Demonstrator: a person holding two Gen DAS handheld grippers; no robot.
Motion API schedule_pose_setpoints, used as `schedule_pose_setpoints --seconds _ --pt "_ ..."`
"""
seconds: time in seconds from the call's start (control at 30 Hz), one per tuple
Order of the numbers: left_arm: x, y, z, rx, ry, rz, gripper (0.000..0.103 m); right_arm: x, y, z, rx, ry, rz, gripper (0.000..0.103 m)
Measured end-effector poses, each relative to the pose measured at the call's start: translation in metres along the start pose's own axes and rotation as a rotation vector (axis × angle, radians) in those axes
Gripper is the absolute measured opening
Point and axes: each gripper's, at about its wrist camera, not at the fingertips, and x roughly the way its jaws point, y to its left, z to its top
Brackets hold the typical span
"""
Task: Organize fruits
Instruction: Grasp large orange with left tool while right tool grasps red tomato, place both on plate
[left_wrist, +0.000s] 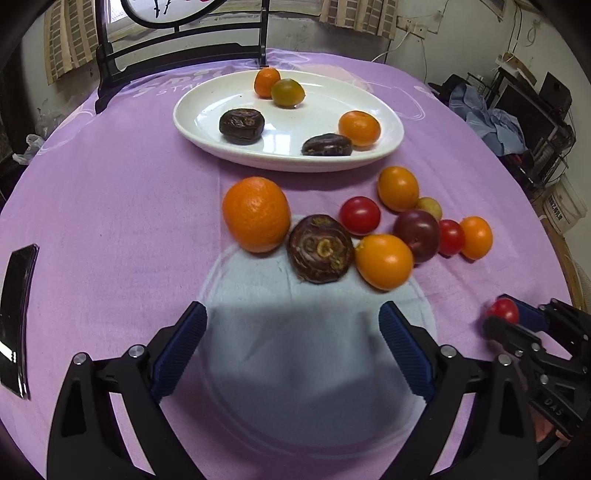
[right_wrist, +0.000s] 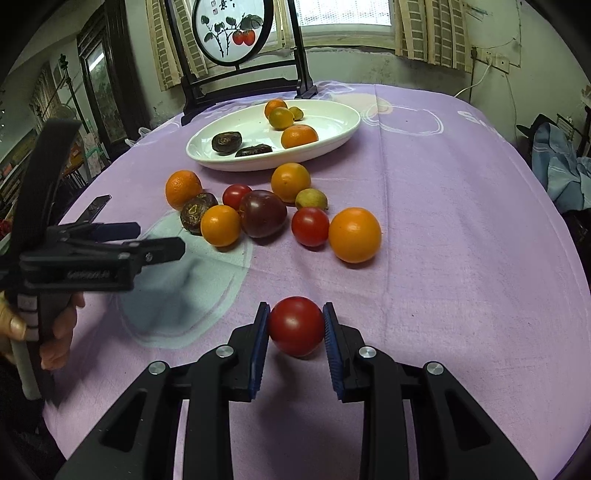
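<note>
My right gripper (right_wrist: 296, 325) clamps a red tomato (right_wrist: 295, 326) between its blue pads, just above the purple tablecloth (right_wrist: 443, 240). My left gripper (left_wrist: 291, 325) hovers with jaws wide apart and nothing between them, short of the loose fruit pile (left_wrist: 351, 229). Beyond, the white oval plate (left_wrist: 199, 110) holds oranges and dark fruits, one small piece half hidden behind others. A dark flat object (left_wrist: 16, 317) sits cut off at the frame's left edge.

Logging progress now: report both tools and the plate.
Right tool shut on red tomato. Left tool open, empty. White plate holds some fruit; loose fruit pile lies between.
</note>
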Motion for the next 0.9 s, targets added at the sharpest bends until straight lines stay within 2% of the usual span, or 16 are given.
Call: schedule_pose_setpoints --seconds 0.1,0.17,0.23,0.37,0.43,0.63,0.77,0.8,0.87,0.9 --pt "0.005 0.012 0.007 0.024 0.012 0.049 0.081 -0.002 -0.005 -0.003 0.006 -0.001 0.003 0.029" --pt "0.010 0.023 0.011 0.019 0.032 0.055 0.073 0.000 -0.004 -0.003 0.001 0.004 0.001 0.029" --pt "0.014 0.030 0.014 0.017 0.051 0.048 0.073 0.002 0.000 -0.003 -0.012 0.010 0.002 0.029" --pt "0.019 0.036 0.019 0.073 0.030 0.071 0.074 0.006 0.005 -0.002 -0.026 0.021 -0.006 0.029" --pt "0.023 0.040 0.025 0.080 0.018 0.060 0.074 0.008 0.006 -0.001 -0.028 0.027 -0.009 0.029" --pt "0.033 0.025 0.042 0.170 -0.005 0.082 0.073 0.015 0.010 0.004 -0.026 0.037 -0.021 0.029" --pt "0.040 0.021 0.052 0.198 -0.028 0.045 0.072 0.018 0.011 0.007 -0.027 0.041 -0.021 0.029" --pt "0.042 0.021 0.053 0.202 -0.032 0.028 0.070 0.018 0.011 0.007 -0.027 0.042 -0.020 0.029" --pt "0.041 0.020 0.055 0.210 -0.034 -0.028 0.044 0.017 0.011 0.007 -0.026 0.042 -0.019 0.029" --pt "0.040 0.018 0.056 0.212 -0.034 -0.028 0.044 0.017 0.010 0.007 -0.024 0.042 -0.017 0.029"
